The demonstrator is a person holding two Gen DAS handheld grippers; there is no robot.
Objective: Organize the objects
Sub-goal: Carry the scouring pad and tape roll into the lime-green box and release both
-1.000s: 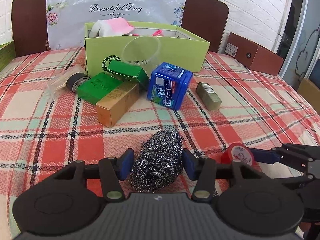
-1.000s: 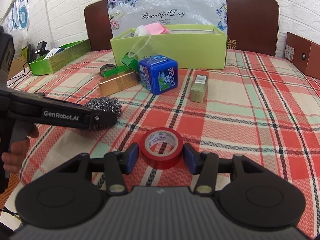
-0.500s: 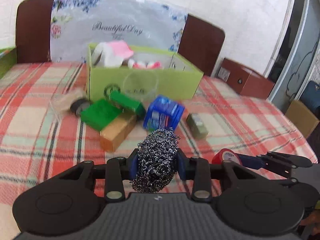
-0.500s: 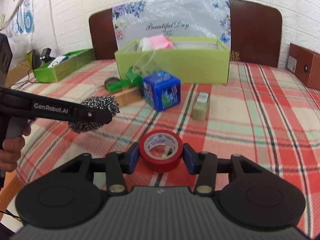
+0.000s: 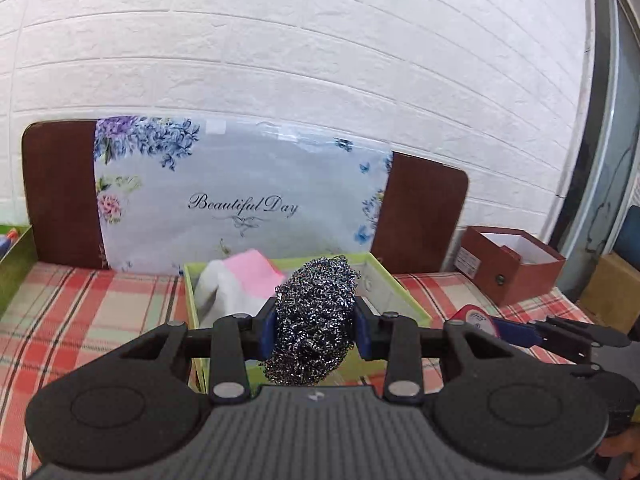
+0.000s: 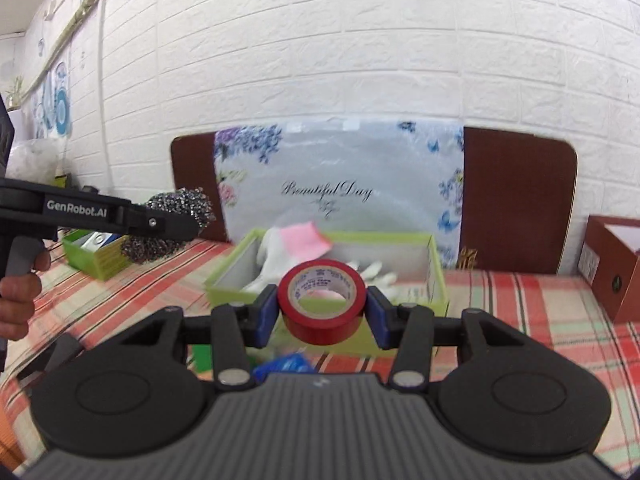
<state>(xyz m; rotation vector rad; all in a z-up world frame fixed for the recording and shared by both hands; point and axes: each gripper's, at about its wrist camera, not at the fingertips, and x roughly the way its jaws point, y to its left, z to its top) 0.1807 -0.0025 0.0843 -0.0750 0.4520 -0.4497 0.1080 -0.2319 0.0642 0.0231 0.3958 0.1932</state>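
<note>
My left gripper (image 5: 315, 330) is shut on a steel wool scourer (image 5: 316, 316) and holds it in the air before the light green box (image 5: 404, 300). My right gripper (image 6: 322, 316) is shut on a roll of red tape (image 6: 322, 312), also raised in front of the green box (image 6: 438, 280). White and pink gloves (image 6: 292, 244) lie inside the box. In the right wrist view the left gripper (image 6: 176, 224) with the scourer (image 6: 180, 204) hangs at the left, a hand (image 6: 16, 300) on its handle. The red tape (image 5: 474, 318) shows at the right of the left wrist view.
A brown box (image 5: 508, 264) stands open at the right on the plaid cloth (image 5: 100, 308). A second green box (image 6: 96, 252) sits at the far left. A floral "Beautiful Day" bag (image 5: 240, 200) leans on the brown headboard. A blue box (image 6: 284, 362) peeks out below the right gripper.
Both grippers closed on their objects and lifted them off the cloth, the left on the scourer, the right on the red tape. Both have risen and moved toward the green box.
</note>
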